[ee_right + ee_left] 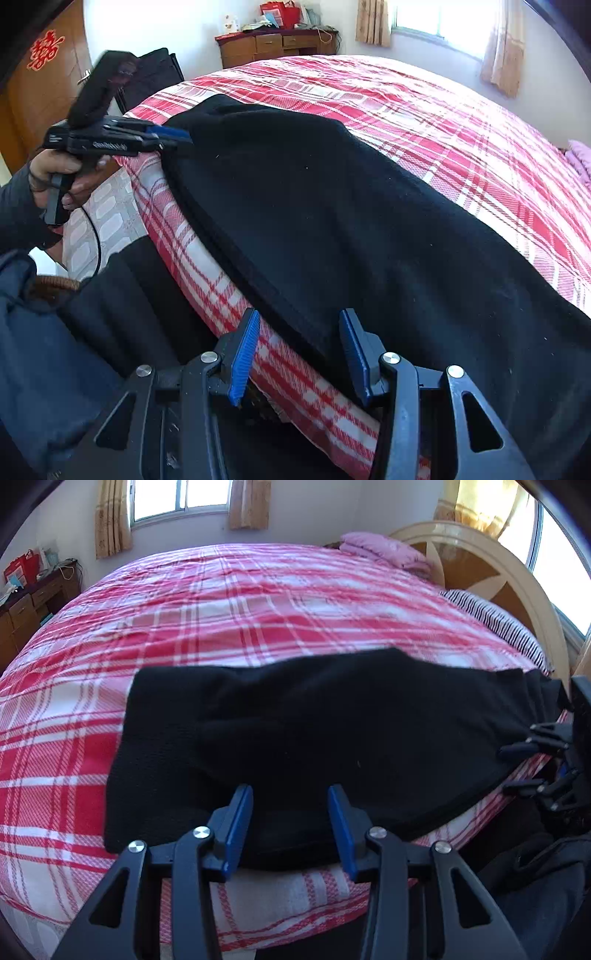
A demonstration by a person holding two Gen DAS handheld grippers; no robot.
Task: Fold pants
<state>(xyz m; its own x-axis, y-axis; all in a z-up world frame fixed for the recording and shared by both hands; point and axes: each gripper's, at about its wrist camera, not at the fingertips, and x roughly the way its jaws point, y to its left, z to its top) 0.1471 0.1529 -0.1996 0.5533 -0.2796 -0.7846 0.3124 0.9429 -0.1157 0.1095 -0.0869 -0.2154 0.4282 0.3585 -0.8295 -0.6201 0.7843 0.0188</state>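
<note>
Plaid bed (258,602), pink pillow (384,550), dresser (275,46)

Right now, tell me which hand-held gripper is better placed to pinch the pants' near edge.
Right, probably. The right hand-held gripper stands open with the hemmed edge of the pants running between its fingers. The left hand-held gripper, also open, has its tips over flat cloth, past the edge.

Black pants (314,738) lie folded along the near edge of a bed under a red plaid cover (258,602), and beyond them the cover stretches flat and bare toward the window wall. At the far right a folded pink blanket (384,552), a striped pillow (495,618) and the curved headboard (517,579) close that end. A wooden dresser (275,46) stands past the foot, well apart from the bed.
</note>
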